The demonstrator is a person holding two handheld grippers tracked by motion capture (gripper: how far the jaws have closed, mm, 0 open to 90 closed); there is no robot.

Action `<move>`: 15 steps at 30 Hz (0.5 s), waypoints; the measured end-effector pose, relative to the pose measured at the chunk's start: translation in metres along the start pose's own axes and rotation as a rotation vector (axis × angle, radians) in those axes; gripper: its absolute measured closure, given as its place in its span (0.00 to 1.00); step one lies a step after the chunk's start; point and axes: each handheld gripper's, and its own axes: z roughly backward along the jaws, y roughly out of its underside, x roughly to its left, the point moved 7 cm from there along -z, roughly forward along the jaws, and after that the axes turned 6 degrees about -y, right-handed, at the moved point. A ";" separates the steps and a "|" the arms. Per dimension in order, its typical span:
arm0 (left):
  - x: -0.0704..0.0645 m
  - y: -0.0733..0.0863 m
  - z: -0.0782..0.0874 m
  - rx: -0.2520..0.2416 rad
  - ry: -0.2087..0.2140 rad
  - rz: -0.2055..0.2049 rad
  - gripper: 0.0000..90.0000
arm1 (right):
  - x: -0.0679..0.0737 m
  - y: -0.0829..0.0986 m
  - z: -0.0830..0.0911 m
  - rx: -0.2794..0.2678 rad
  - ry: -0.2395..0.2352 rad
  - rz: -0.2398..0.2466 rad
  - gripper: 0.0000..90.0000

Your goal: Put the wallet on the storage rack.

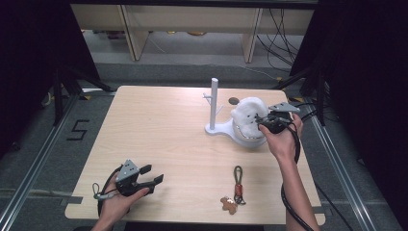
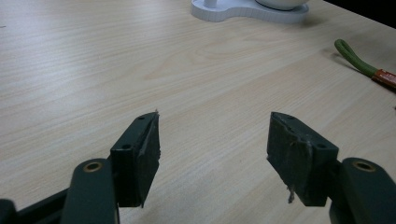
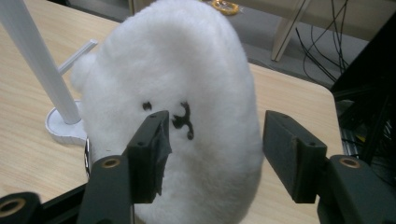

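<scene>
right gripper (image 1: 263, 120): fingers spread at plush (image 3: 187, 107), not clamped | left gripper (image 1: 153, 177): spread, idle | risk: soft plush slips, nudges stand (image 1: 214, 108) over

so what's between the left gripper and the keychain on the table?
Nothing: in the high view, only bare tabletop separates the open left gripper from the keychain. The left gripper view agrees, with the keychain's green loop off to the side.

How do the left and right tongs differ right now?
Left tongs sit low at the table's near edge, jaws apart over bare wood; right tongs are at the far side, jaws apart around the white plush toy. Left tongs are far from the white stand; right tongs are beside it. Both are open and hand-held.
</scene>
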 end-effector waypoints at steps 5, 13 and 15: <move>0.000 0.000 -0.001 -0.004 0.002 0.014 0.38 | -0.001 0.003 0.009 0.015 -0.008 -0.034 0.44; 0.001 -0.002 -0.002 -0.013 0.003 -0.004 0.37 | 0.002 0.019 0.019 0.051 -0.029 -0.080 0.47; 0.001 -0.002 -0.002 -0.012 0.002 -0.007 0.37 | 0.004 0.024 0.023 0.084 -0.038 -0.087 0.49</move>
